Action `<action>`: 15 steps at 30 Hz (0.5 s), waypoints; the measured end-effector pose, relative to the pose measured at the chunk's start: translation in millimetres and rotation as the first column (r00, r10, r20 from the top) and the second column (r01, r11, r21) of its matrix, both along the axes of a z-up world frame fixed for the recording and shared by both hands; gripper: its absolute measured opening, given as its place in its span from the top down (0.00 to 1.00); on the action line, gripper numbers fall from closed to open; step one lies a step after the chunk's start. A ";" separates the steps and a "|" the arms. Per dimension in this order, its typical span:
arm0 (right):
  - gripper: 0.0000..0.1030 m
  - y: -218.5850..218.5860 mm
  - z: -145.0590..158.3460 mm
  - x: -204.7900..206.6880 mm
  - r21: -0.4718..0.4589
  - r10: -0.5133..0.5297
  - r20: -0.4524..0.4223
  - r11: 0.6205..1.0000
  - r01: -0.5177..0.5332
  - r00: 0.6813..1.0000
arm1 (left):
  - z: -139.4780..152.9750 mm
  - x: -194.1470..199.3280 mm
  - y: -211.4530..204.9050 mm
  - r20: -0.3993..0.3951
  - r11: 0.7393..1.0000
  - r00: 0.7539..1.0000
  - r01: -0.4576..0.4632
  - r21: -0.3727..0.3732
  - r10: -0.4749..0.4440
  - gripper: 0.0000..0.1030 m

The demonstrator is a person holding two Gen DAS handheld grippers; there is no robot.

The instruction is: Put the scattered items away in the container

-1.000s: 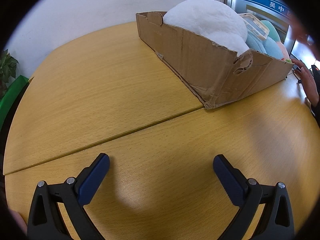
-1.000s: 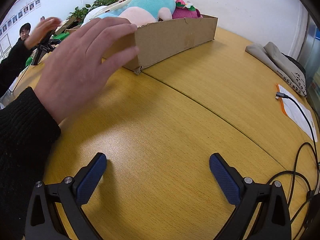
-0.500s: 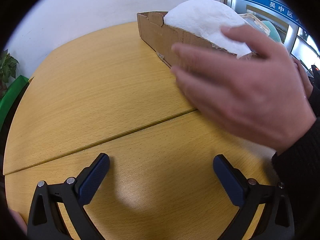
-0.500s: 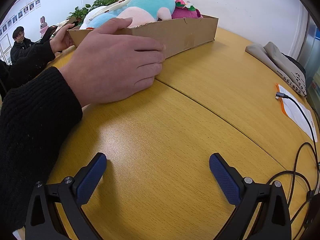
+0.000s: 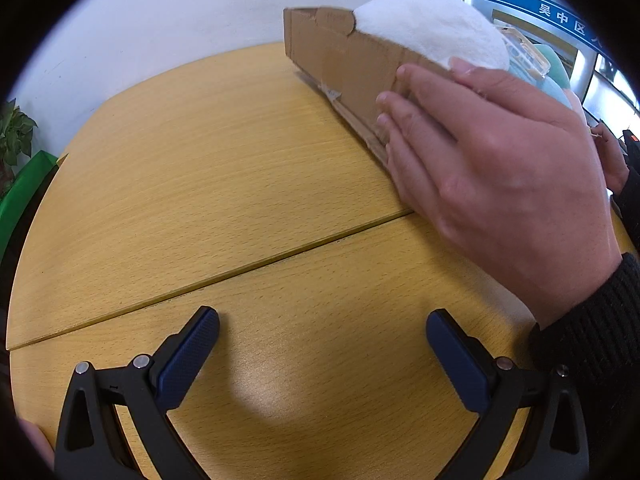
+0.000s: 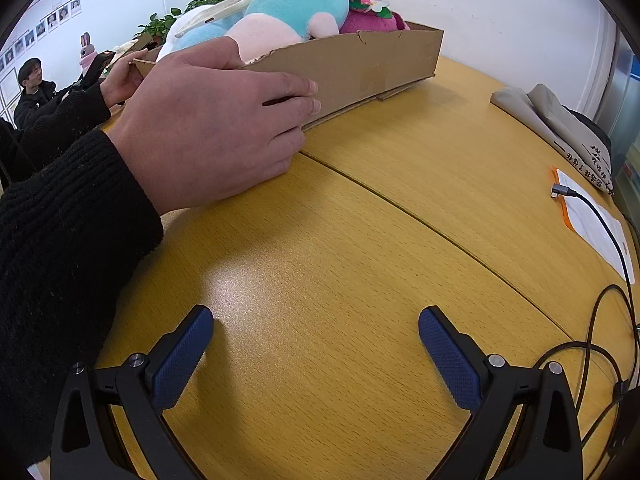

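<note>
A low cardboard box (image 5: 340,56) (image 6: 376,64) stands on the yellow wooden table, tilted up at one side. It holds a white plush (image 5: 432,24), a turquoise and pink plush (image 6: 292,4), a magenta strawberry plush (image 6: 372,18) and a clear plastic case (image 5: 524,54). A bare hand (image 5: 492,160) (image 6: 212,120) in a black sleeve grips the box's near corner. My left gripper (image 5: 322,340) and right gripper (image 6: 314,340) rest low over the table, both open and holding nothing, well short of the box.
A folded grey bag (image 6: 560,124), a white sheet with an orange edge (image 6: 596,220) and a grey cable (image 6: 600,216) lie on the table's right side. Another person's hand (image 6: 120,76) holds a phone behind the box. A potted plant (image 5: 12,136) stands far left.
The hand came in from the side, reached the box and took hold of its near corner. The box has swung round and lifted at one side. Both grippers stayed still.
</note>
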State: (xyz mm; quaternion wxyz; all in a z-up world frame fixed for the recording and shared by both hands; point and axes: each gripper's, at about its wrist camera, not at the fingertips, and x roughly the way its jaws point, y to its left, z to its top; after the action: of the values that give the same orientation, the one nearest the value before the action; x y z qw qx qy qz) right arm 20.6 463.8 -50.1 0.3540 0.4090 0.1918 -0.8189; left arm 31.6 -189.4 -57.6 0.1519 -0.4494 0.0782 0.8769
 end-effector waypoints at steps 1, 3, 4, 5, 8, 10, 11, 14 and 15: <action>0.00 0.0 0.0 0.1 0.000 0.000 0.000 1.000 0.000 1.000 | 0.0 -0.1 0.0 0.000 1.000 1.000 0.000 0.000 0.000 0.00; 0.00 0.1 -0.1 -0.1 0.000 0.000 0.000 1.000 0.000 1.000 | -0.1 -0.5 0.0 0.000 1.000 1.000 0.000 0.000 0.000 0.00; 0.00 0.3 -0.1 -0.4 0.000 0.000 0.000 1.000 0.000 1.000 | -0.2 -0.5 0.1 0.000 1.000 1.000 0.000 0.000 0.000 0.00; 0.00 0.2 -0.1 -0.3 0.000 0.000 0.000 1.000 0.000 1.000 | -0.1 -0.1 0.1 0.000 1.000 1.000 0.000 0.000 0.000 0.00; 0.00 0.3 -0.2 -0.5 0.000 0.000 0.000 1.000 0.000 1.000 | -0.3 -1.1 0.1 0.000 1.000 1.000 0.000 0.000 0.000 0.00; 0.00 0.1 -0.2 -0.1 0.000 0.000 0.000 1.000 0.000 1.000 | -0.4 -1.0 0.1 0.000 1.000 1.000 0.001 0.000 -0.001 0.00; 0.00 0.4 -0.2 -0.6 0.000 0.000 0.000 1.000 0.000 1.000 | -0.4 -1.2 0.0 0.000 1.000 1.000 0.001 0.000 -0.001 0.00; 0.00 0.4 -0.3 -0.6 0.000 0.000 0.000 1.000 0.000 1.000 | -0.5 -1.7 -0.2 0.000 1.000 1.000 0.001 0.000 -0.001 0.00; 0.00 0.2 -0.3 -0.4 0.000 0.000 0.000 1.000 0.000 1.000 | -0.3 -1.2 -0.3 0.000 1.000 1.000 0.001 0.000 -0.001 0.00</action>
State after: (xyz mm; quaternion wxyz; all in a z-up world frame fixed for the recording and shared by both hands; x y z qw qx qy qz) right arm 20.3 464.0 -50.3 0.3542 0.4089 0.1917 -0.8189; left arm 30.4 -189.7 -57.9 0.1521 -0.4492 0.0785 0.8769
